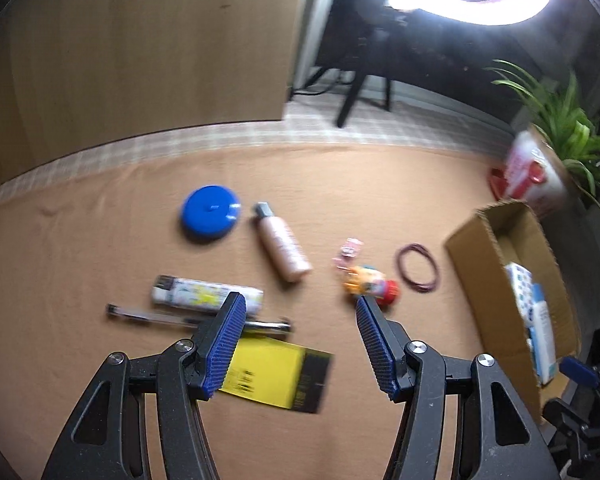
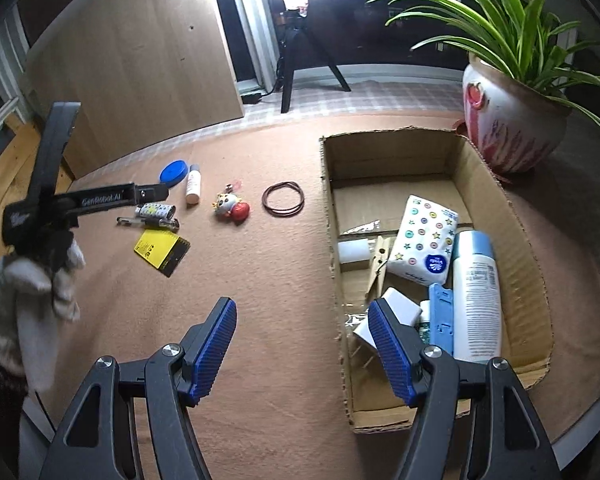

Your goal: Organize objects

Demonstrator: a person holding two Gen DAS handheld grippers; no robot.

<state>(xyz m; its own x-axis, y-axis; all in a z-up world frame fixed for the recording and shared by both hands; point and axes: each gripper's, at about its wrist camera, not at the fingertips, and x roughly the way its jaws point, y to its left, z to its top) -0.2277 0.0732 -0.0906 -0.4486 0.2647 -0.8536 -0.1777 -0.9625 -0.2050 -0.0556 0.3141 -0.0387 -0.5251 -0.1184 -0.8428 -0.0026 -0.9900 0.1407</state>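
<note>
Right wrist view: bare table [image 2: 268, 320] lies between the cardboard box [image 2: 536, 280] and yellow card [image 2: 162, 250]. Both the left hand-held gripper [image 1: 300, 302] and right hand-held gripper [image 2: 302, 308] gape empty; box contents partly hidden.

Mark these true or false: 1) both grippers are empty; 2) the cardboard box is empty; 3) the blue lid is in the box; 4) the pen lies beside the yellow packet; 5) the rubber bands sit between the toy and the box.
1) True: the left gripper and right gripper have open jaws with nothing between them.
2) False: the cardboard box holds a tissue pack, a white bottle and other items.
3) False: the blue lid lies on the cloth outside it.
4) True: the pen lies next to the yellow packet.
5) True: rubber bands, toy.
</note>
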